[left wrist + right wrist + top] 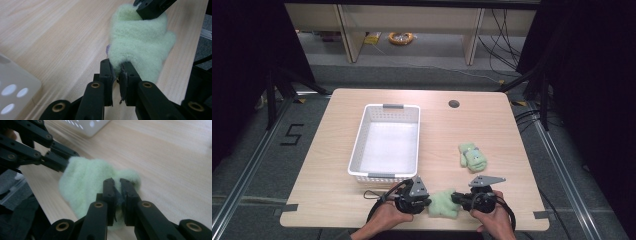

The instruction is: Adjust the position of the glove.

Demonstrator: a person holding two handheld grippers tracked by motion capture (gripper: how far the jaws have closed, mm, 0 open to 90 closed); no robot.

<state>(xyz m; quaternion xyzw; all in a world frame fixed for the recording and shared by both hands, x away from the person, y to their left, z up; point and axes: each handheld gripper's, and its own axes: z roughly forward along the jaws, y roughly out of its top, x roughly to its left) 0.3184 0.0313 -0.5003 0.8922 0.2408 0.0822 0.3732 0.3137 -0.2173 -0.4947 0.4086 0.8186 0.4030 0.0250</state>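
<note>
Near counter edge: left tool (428,202) clamped on one side of the pale green fuzzy mitten (444,204), jaws nearly together on the fabric. Right tool (455,198) pinches the opposite side likewise. The mitten hangs between both. Matching mitten (472,157) lies beside the white basket (357,150). Floor tape reads "5" (292,134).

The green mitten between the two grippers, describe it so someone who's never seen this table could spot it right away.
Start at the white basket on the wooden table, then drop to the near edge in front of it. There the left gripper and right gripper each pinch one side of a fuzzy pale green mitten. The other mitten, farther right, lies alone and carries small coloured patches.
</note>
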